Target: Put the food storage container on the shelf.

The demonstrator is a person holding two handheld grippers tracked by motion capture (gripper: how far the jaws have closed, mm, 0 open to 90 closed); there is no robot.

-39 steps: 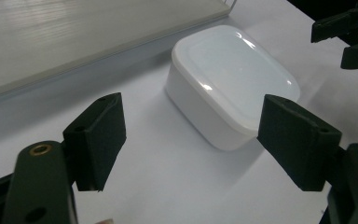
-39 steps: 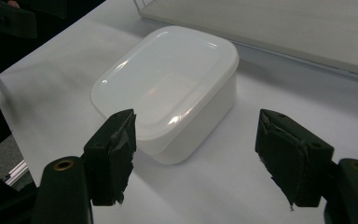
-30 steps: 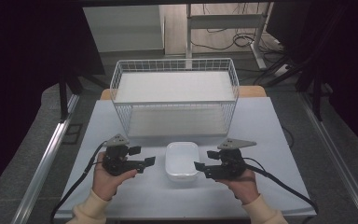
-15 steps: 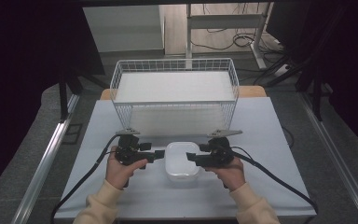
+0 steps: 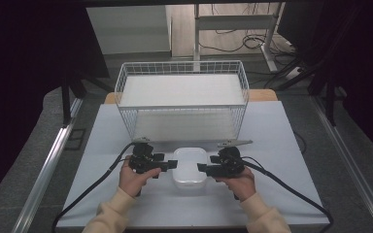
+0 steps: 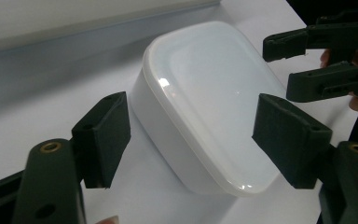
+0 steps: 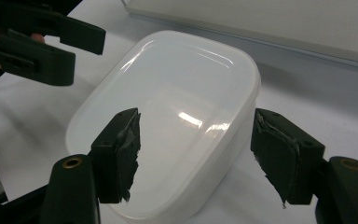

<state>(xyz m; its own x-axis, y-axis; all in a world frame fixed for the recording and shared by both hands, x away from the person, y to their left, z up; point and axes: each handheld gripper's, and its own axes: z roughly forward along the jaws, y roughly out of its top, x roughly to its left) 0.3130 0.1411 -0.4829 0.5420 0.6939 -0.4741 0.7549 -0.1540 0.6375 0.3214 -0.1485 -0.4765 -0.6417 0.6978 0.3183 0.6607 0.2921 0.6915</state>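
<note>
A white lidded box sits on the worktop, near its front edge and just in front of the wire basket. The person has 2 grippers at it, 1 from each side.

The left gripper comes in from the box's left, held in the left hand. In the left gripper view its jaws stand wide apart, one low beside the box's side wall, the other over the lid near the front corner. They straddle that end of the box without pressing on it, as far as I can see; a gap shows at both pads.

The right gripper comes in from the opposite side, in the right hand. Its jaws are wide apart as well. In the right gripper view 1 pad sits over the lid and the other stands just off the box's outer wall, with worktop visible between pad and wall. It holds nothing.

From above, the 2 gripper tips reach to the box's left and right edges. The box lies flat, lid on. A cable trails from each gripper back toward the front of the worktop.
</note>
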